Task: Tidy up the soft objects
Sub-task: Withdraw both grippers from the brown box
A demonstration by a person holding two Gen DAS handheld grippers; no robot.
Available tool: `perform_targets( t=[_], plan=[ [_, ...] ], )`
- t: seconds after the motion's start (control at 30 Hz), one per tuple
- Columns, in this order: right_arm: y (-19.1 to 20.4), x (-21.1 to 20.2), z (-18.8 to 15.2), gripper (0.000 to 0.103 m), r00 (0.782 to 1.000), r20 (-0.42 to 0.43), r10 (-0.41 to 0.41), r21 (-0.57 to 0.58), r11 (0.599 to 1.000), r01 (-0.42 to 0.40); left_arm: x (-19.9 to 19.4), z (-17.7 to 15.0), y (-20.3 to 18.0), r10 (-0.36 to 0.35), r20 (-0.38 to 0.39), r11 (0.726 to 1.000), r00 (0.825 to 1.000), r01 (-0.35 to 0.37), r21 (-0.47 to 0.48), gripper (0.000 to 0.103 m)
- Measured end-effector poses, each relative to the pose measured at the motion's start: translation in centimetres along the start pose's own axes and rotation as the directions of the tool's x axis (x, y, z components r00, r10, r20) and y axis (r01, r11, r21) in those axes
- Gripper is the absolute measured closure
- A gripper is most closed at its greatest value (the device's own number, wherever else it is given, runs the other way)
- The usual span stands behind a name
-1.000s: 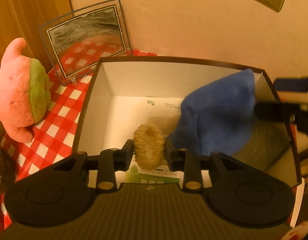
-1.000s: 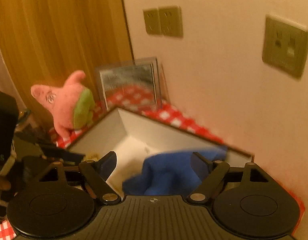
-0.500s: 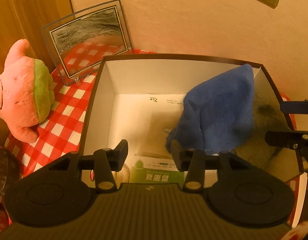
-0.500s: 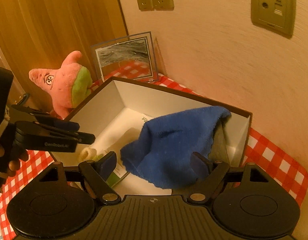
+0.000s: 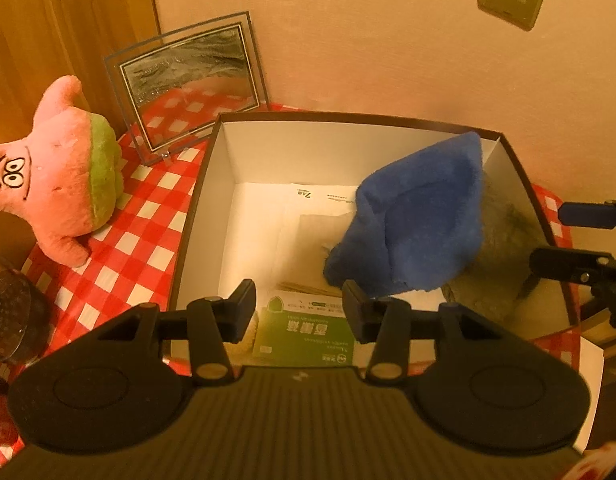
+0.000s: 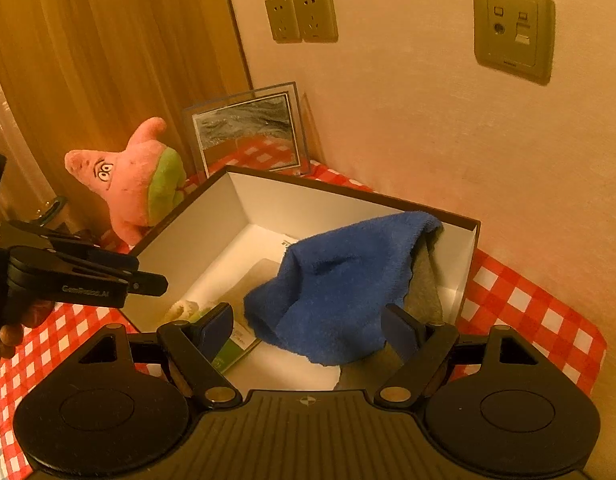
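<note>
- Left hand-held gripper (image 5: 296, 308): jaws spread and empty, having just been opening; it hangs over the near wall of the open box (image 5: 196, 216), fingers angled down into it.
- Cream scrunchie (image 6: 184, 309): lies on the box floor just below and ahead of the left hand-held gripper's fingers, touching neither; seen from the left wrist, only a sliver shows beside the left finger.
- Green-and-white packet (image 5: 306, 338): flat on the box floor directly under the gap between the left fingers.
- Right hand-held gripper (image 6: 308, 330): jaws spread wide, nothing between them; it hovers at the box's near right corner.
- Blue cloth (image 6: 340, 280): heaped inside the box just ahead of the right hand-held gripper, its far corner draped up against the back wall; a grey cloth (image 6: 426, 288) lies beneath it.
- Pink star plush (image 5: 56, 172): stands outside the box, well to the left of the left hand-held gripper, on the red-checked bench (image 5: 140, 232).
- Glass picture frame (image 5: 188, 84): leans at the wall beyond the plush.
</note>
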State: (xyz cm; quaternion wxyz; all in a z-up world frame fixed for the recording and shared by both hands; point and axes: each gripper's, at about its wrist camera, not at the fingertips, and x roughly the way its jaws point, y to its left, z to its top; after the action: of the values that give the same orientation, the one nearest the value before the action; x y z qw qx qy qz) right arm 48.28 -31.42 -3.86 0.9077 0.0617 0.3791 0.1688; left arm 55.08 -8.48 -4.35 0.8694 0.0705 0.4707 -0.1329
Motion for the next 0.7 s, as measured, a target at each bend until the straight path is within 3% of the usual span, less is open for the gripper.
perform_targets(
  t=[0.27,0.7],
  plan=[
    [1.1,-3.0,-1.4,0.022,0.999,0.053,0.006,-0.010,1.000,-0.005,-3.5,-2.3,-0.7,-0.024,0.031,1.000,0.999,0.025,-0.014,0.059],
    [4.9,-9.1,-8.2,0.022,0.993,0.115,0.034,-0.108,0.994,-0.022,-10.3,-10.7,1.0,0.006,0.048,0.997,0.999,-0.002,-0.080,0.059]
  ],
)
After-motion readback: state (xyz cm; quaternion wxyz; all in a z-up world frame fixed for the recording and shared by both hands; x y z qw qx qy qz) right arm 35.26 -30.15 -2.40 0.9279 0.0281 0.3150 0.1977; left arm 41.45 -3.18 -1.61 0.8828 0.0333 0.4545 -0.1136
